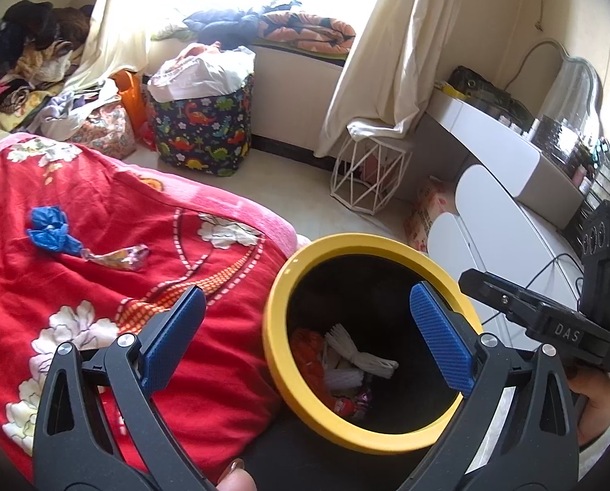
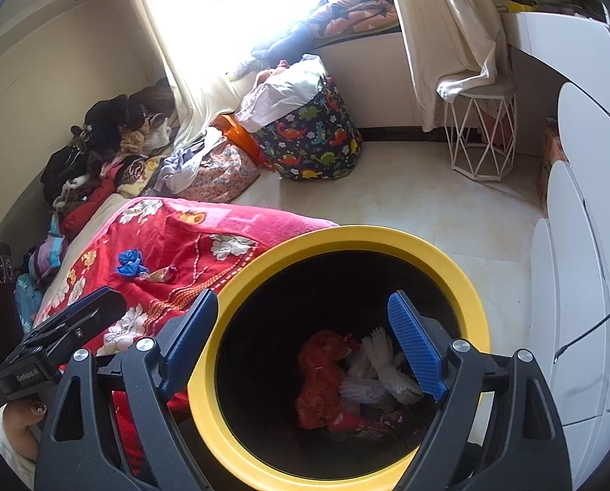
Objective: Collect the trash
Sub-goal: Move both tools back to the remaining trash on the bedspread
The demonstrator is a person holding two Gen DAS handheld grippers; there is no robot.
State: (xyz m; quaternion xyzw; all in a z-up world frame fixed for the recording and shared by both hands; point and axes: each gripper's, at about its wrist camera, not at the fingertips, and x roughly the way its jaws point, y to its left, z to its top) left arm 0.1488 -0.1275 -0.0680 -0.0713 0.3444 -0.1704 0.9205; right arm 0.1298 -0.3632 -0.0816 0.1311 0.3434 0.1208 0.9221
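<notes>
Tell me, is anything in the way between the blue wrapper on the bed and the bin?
Nothing visible. The blue wrapper lies on the red blanket, with a shiny wrapper beside it. Only bare blanket runs to the bin, whose mouth is uncovered.

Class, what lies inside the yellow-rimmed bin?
Inside the yellow-rimmed bin: a crumpled red wrapper, white foam netting and a small printed wrapper. Anything beneath them is covered.

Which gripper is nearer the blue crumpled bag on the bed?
Left. The left gripper hangs open over the bed's edge beside the bin, with the blue crumpled bag ahead to its left. The right gripper is open over the bin, farther off.
</notes>
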